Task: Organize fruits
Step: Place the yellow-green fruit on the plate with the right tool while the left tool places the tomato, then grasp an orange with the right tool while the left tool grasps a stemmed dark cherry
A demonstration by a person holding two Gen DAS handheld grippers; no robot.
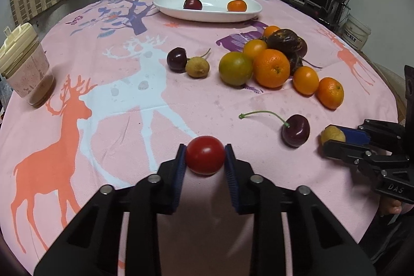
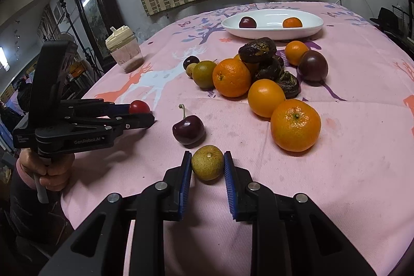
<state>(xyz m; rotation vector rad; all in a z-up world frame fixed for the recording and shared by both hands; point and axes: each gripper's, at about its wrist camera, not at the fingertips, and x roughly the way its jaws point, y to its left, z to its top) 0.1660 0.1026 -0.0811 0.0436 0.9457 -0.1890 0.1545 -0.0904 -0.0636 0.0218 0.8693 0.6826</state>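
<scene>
Two grippers loaded: left gripper (image 1: 205, 159) tomato (image 1: 205, 158), right gripper (image 2: 207, 166) longan (image 2: 207, 166).

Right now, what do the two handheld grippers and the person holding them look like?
Both grippers, left and right, are black plastic with silver bolts and ribbed blue pads on the fingers. The left one carries white "GenRobot.AI" lettering; the right shows "DAS". The hand on the left grip has a pink cuff under a dark sleeve.
</scene>
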